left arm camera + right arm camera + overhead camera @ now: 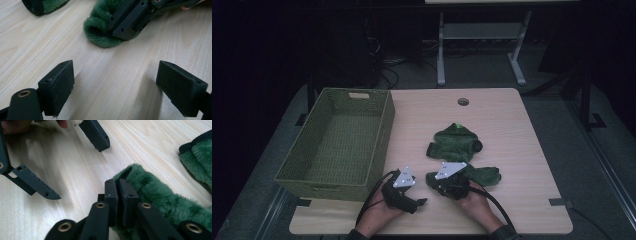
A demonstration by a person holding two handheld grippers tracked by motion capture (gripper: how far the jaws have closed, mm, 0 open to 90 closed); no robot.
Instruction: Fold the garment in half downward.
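A small green fleece hooded garment (456, 141) lies spread in the middle of the wooden table (512, 125). My right gripper (433, 180) is at the garment's near left end, shut on the fluffy green edge (155, 195). In the left gripper view the right gripper's black body (130, 20) presses into that rolled green end (100, 36). My left gripper (421, 201) hovers low over bare wood just left of it, open, with nothing between its pads (58, 85). Its fingers (96, 135) also show in the right gripper view.
A large empty green woven basket (384, 127) stands on the table's left side, close to my left hand. A round cable hole (463, 101) sits near the far edge. A dark-cuffed part of the garment (41, 5) lies farther off.
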